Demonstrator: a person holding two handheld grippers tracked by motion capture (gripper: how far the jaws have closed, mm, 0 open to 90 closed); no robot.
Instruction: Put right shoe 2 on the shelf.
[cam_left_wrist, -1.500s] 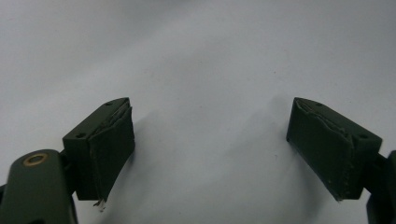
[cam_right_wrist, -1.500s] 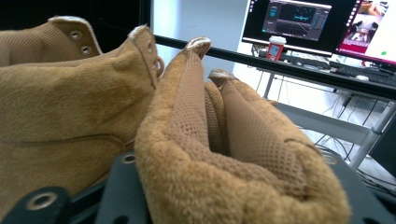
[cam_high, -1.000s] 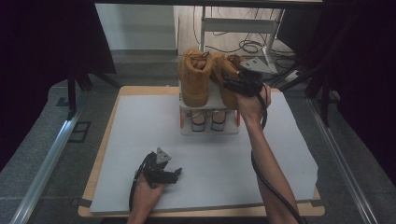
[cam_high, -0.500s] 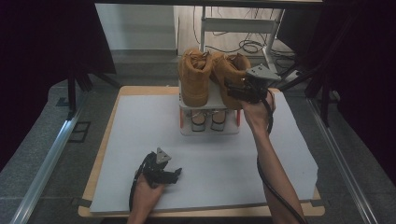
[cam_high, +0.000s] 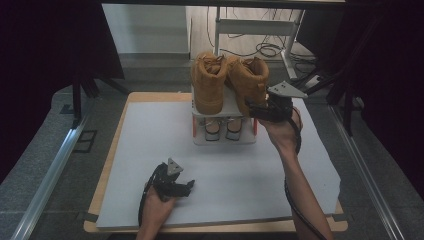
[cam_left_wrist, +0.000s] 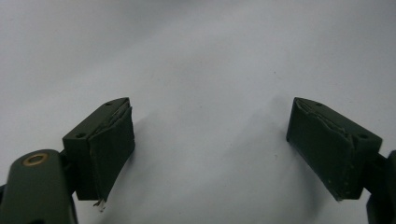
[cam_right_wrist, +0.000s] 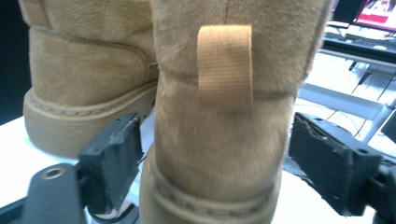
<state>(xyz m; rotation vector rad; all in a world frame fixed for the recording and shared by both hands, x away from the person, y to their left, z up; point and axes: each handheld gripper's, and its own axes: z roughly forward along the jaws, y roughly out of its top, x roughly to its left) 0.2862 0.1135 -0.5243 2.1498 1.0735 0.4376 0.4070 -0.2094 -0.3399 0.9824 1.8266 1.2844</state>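
Jaws of my right gripper (cam_right_wrist: 212, 168) stood wide apart, one on each side of the right boot's (cam_high: 248, 79) heel, not clamped on it. That tan boot stood upright on the white rack (cam_high: 225, 125) at the far middle of the table (cam_high: 115, 150), heel toward me, toe away, beside its mate (cam_high: 208, 82). My right arm reached forward, wrist raised. My left gripper (cam_left_wrist: 210, 144) lay low on the white mat (cam_high: 240, 175) near me, jaws spread, holding nothing.
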